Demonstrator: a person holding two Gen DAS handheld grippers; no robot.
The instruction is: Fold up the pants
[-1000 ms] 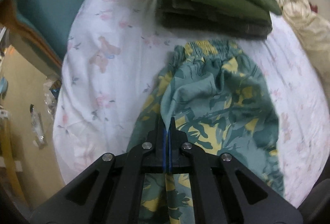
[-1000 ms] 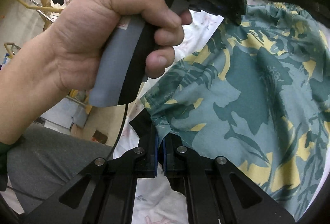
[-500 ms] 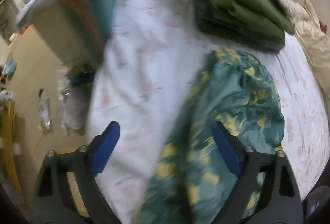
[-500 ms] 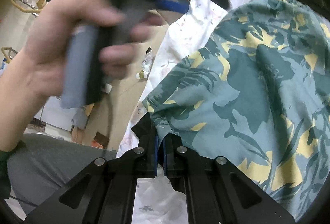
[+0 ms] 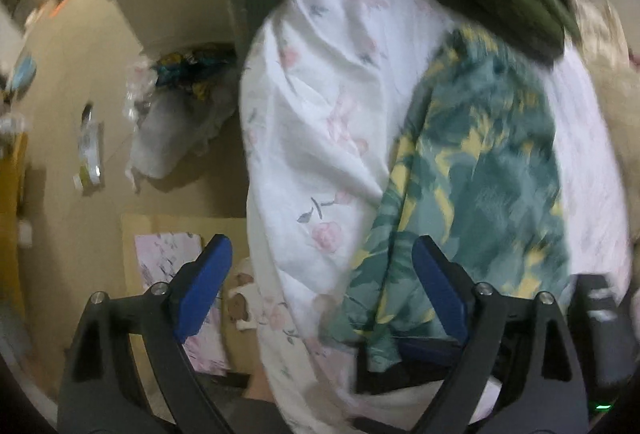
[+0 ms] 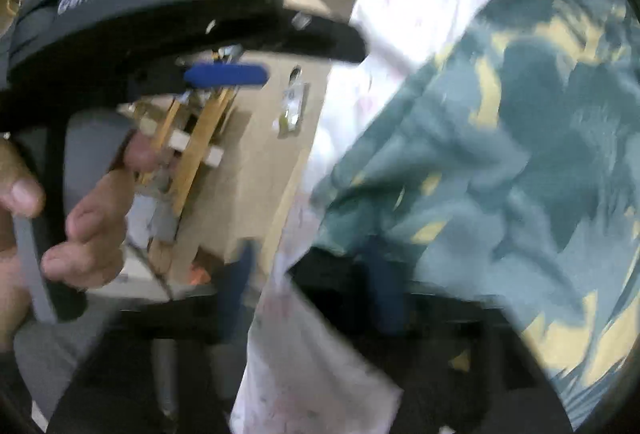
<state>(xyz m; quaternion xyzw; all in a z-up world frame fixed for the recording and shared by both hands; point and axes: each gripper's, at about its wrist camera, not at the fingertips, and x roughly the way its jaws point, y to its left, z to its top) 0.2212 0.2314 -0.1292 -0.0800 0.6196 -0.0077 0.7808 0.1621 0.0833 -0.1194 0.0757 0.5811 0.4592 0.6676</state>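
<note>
Pants (image 5: 480,170) on bed, ahead of both jaws; both spread wide, empty.

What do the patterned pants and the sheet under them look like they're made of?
The pants look like thin woven fabric, matte, green with yellow leaf print; they drape in soft folds over the edge. Fibre can't be told, possibly cotton or rayon. The sheet looks like light cotton-type cloth, white with faint pink flowers, creased and matte. Motion blur hides the weave.
</note>
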